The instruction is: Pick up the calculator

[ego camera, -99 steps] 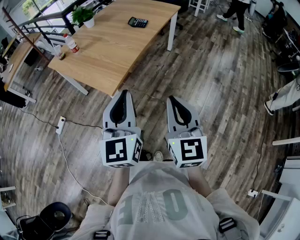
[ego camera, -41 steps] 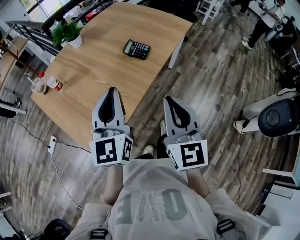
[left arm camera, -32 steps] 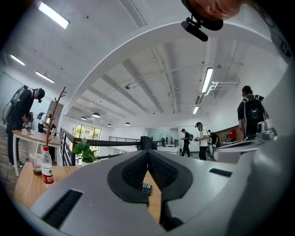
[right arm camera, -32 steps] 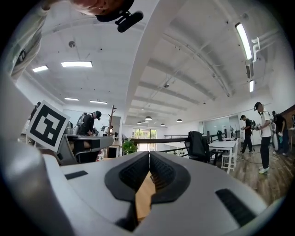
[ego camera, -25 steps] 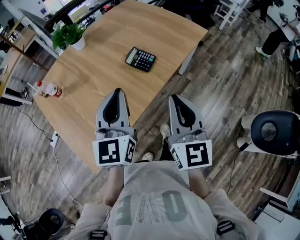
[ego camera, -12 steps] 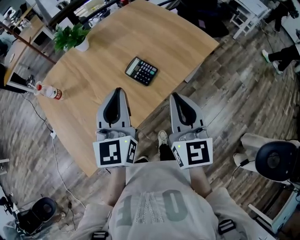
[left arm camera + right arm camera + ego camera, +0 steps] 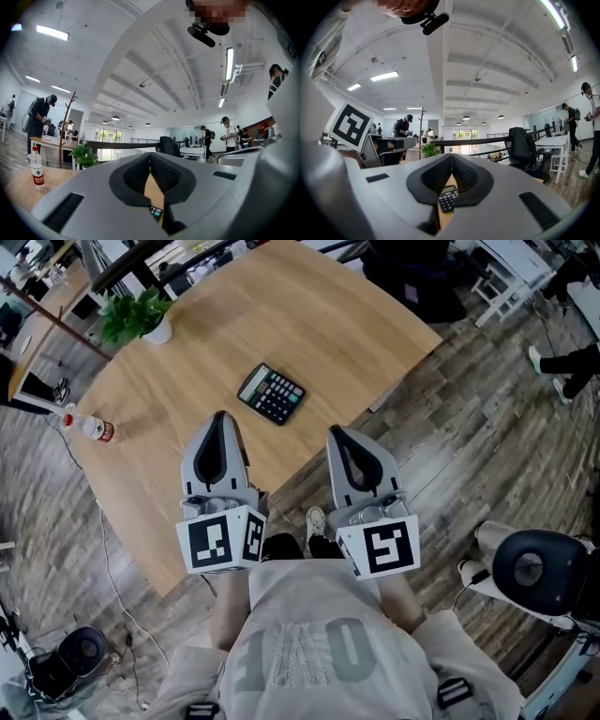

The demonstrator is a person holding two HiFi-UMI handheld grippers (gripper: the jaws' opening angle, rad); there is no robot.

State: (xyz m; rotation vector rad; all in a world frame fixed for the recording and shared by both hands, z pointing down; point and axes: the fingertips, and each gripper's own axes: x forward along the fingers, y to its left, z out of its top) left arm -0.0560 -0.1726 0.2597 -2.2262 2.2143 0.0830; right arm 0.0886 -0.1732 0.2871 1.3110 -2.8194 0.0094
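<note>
Compared with a moment ago, the calculator (image 7: 271, 394) sits closer in front of me, lying flat on the wooden table (image 7: 309, 315) a little in from its near edge. I judge the approach nearly done, though nothing is grasped yet. My left gripper (image 7: 218, 418) hangs over that near edge and my right gripper (image 7: 336, 432) about at it, both with jaws pressed together, empty, and short of the calculator.

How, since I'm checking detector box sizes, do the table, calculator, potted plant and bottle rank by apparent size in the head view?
1. wooden table
2. calculator and potted plant: they look about alike, so unranked
3. plastic bottle, smallest
</note>
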